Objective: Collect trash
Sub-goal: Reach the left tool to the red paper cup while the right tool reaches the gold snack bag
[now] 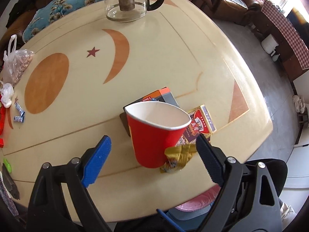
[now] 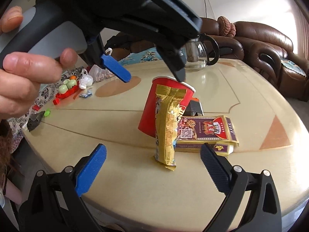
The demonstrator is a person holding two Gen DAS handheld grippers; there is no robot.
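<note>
Gold wrapper propped upright against the red paper cup, both grippers spread wide around it.

The red paper cup (image 1: 158, 135) is seen tilted on the table (image 1: 77, 29), with the gold snack wrapper (image 2: 168, 123) leaned against its side, long axis running near vertical from the table up to the cup rim. In the right wrist view the wrapper is found dead ahead of the right gripper (image 2: 152, 166), between the two spread fingers and slightly beyond the tips. The left gripper (image 2: 152, 77) is held above the cup, fingers apart, one dark tip just at the rim; contact with the rim cannot be confirmed from this angle. A purple card box (image 2: 208, 131) lies flat just beside the cup, behind the wrapper. The right gripper is judged nearer to the wrapper.
</note>
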